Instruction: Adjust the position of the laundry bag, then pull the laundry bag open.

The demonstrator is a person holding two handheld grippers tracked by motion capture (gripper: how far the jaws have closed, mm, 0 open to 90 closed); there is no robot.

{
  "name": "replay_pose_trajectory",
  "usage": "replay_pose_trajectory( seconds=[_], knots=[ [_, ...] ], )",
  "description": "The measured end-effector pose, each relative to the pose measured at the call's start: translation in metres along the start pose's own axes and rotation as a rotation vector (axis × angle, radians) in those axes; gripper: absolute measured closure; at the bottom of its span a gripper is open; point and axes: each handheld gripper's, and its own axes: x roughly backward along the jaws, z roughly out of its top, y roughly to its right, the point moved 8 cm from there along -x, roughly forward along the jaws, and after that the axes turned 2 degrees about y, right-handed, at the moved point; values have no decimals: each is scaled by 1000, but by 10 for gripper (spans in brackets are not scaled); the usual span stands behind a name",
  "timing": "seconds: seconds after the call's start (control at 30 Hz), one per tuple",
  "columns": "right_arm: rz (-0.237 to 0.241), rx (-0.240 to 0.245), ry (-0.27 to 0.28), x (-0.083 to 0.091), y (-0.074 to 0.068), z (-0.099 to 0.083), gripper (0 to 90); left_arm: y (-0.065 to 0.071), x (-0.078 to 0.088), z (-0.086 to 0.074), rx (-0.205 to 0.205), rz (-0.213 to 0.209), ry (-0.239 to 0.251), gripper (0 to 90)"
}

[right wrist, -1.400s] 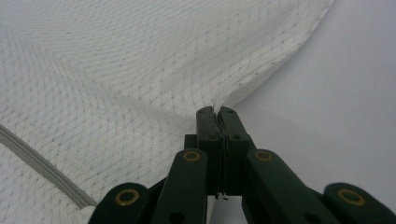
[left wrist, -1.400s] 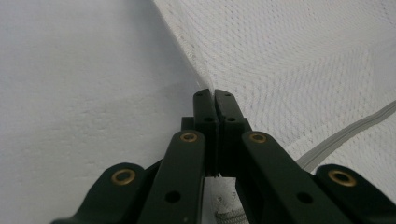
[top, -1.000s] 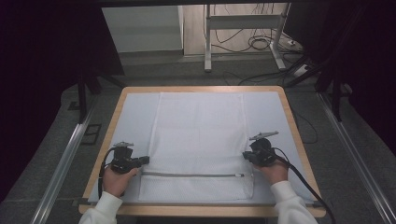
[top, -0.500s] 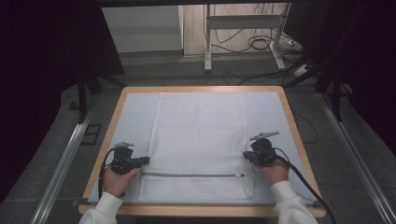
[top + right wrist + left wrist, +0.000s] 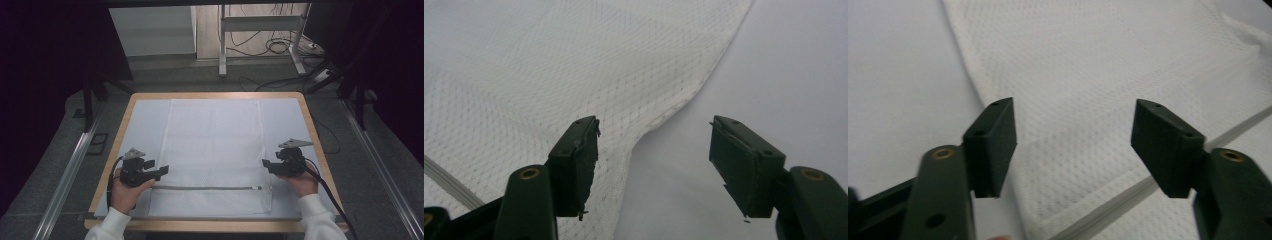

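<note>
Both grippers, left (image 5: 162, 171) and right (image 5: 266, 165), just spread open, nothing pinched (bag (image 5: 212, 145) lies flat), flanking it at 9 and 3 o'clock.

The mesh bag (image 5: 214, 150) looked like white woven netting, matt and finely dimpled, with a smoother stitched hem; its zipper (image 5: 205, 188) ran as a grey ribbed band just below the fingers (image 5: 993, 145) of the left gripper (image 5: 162, 171); those pads seemed matt black plastic, brass-toned rivets behind them; beneath the right gripper (image 5: 265, 165) the table cover (image 5: 140, 130) appeared smooth, pale, matt; the table (image 5: 310, 125) edge was light wood.
</note>
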Motion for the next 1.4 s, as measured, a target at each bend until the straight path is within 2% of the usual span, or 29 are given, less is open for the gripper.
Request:
replay_pose_trajectory(
  seconds=[0.1,0.27,0.5,0.7,0.83,1.0,1.27,1.4],
  knots=[
    [12,-1,18,3,0,2,330,9,1,2,-18,-18,-3,299],
    [30,5,38,6,-1,5,320,26,1,8,-17,-66,6,293],
    [25,11,53,12,2,6,318,47,-7,16,-24,-107,-3,289],
    [7,-9,58,15,11,2,318,68,-15,15,-41,-149,-34,320],
    [8,-13,65,16,12,1,318,79,-18,16,-46,-178,-39,327],
    [-3,-4,57,15,12,0,318,93,-25,18,-74,-203,-45,348],
    [-6,0,43,11,12,-4,315,114,-38,8,-84,-252,-96,348],
    [-11,-5,46,12,14,-3,316,127,-43,7,-103,-275,-110,350]
  ],
)
